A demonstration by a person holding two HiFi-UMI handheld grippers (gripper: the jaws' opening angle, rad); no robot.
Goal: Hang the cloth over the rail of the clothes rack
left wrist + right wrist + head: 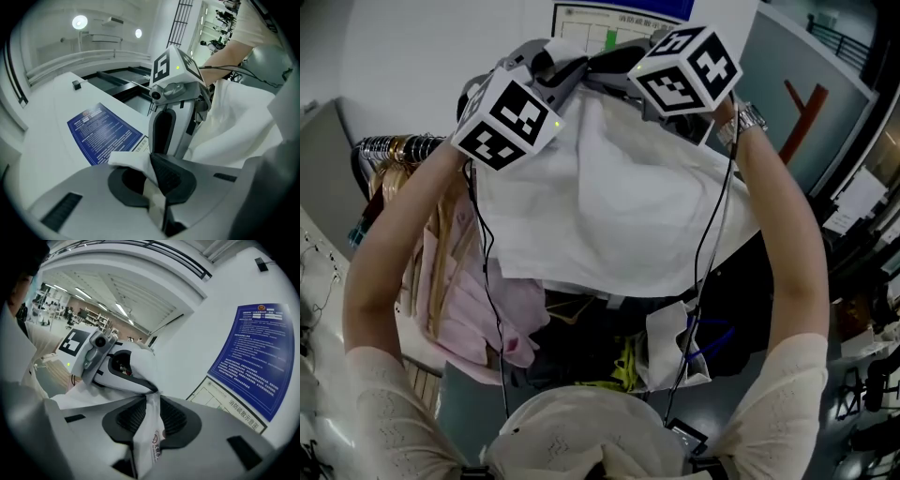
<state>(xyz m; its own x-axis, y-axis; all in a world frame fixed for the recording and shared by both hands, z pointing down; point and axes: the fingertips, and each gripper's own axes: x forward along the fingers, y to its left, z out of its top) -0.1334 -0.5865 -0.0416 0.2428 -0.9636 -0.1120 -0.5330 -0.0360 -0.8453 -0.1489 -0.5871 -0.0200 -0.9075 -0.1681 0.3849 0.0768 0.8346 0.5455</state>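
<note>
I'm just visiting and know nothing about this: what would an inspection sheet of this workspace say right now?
surface: nothing seen.
job's things: white cloth held up between both grippers; clothes rack at left, with hangers.
clutter: pink garments on the rack; clothes heap below.
grippers: left gripper shut on the white cloth; right gripper likewise.
cables: black cables hang from both grippers.
surroundings: blue poster on a white wall.
</note>
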